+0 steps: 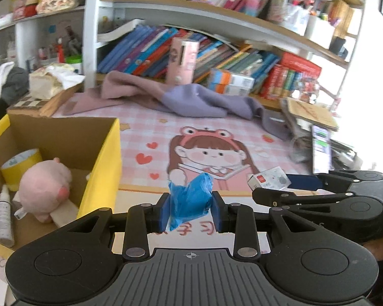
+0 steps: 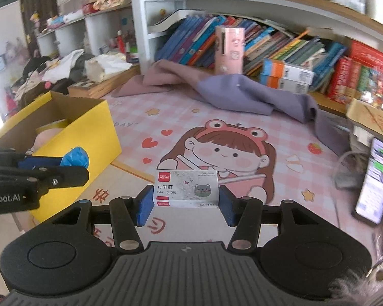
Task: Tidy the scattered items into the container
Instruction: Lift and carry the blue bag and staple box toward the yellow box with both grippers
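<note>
My left gripper (image 1: 190, 210) is shut on a crumpled blue plastic wad (image 1: 190, 200), held above the pink cartoon mat (image 1: 145, 137). To its left stands the yellow cardboard box (image 1: 107, 158); inside lie a pink plush toy (image 1: 44, 187), a yellow tape roll (image 1: 20, 164) and a small white bottle (image 1: 3, 216). My right gripper (image 2: 186, 197) is shut on a small white staple box (image 2: 187, 188) with a cat picture, also above the mat. The left gripper (image 2: 51, 170) with the blue wad (image 2: 75, 158) shows at the left of the right wrist view, beside the yellow box (image 2: 89, 132).
A purple cloth (image 1: 191, 97) lies crumpled at the back of the mat, before a shelf of books (image 1: 191, 51). A phone (image 2: 374, 181) and stacked papers (image 1: 309, 112) lie at the right. A pink carton (image 2: 228, 49) stands among the books.
</note>
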Tool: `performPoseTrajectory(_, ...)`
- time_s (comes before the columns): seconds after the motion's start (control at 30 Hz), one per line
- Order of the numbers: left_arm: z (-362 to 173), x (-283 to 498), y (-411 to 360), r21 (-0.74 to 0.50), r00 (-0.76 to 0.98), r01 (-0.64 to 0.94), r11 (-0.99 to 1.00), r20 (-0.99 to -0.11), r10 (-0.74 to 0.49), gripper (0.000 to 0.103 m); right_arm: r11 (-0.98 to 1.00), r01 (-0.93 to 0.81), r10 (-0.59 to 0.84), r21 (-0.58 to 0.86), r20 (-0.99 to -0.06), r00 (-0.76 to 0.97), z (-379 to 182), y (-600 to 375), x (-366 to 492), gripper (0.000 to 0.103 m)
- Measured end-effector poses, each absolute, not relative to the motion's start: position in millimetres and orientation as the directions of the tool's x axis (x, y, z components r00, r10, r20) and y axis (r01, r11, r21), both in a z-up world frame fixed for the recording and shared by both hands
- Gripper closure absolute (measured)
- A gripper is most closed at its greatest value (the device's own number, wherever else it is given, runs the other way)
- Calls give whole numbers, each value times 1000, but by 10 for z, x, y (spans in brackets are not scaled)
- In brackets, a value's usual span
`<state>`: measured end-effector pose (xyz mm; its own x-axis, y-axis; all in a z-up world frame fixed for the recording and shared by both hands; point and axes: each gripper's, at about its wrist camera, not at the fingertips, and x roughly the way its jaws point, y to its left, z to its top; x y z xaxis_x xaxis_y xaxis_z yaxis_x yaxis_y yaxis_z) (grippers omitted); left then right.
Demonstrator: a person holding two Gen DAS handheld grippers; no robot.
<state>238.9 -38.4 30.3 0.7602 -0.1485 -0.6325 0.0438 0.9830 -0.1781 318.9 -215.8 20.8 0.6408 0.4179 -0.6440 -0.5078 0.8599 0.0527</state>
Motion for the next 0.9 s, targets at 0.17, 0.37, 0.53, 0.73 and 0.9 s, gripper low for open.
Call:
performPoseTrajectory(0.17,318,2147,-345,-159,760,122,980,-620,-196,72,899,-435,366,50,-632,683,240,-2172,2888,52)
performPoseTrajectory(0.37,343,1733,-150,-151,760,182,972,-606,-236,72,932,-359,311,52,-623,717,271,-2059,2480,52)
performPoseTrajectory(0.53,339,1415,41,-154,756,202,967,-604,-254,72,937,-347,288,28,-622,728,277,-1863,2050,52)
performPoseTrajectory(0.73,247,1047,258,-153,729,215,964,-633,-263,72,946,-322,266,27,-630,729,198,-1658,1531,52)
performPoseTrajectory(0.9,229,849,436,-189,707,215,958,-646,-286,72,947,-319,263,31,-643,719,179,-1512,1228,52)
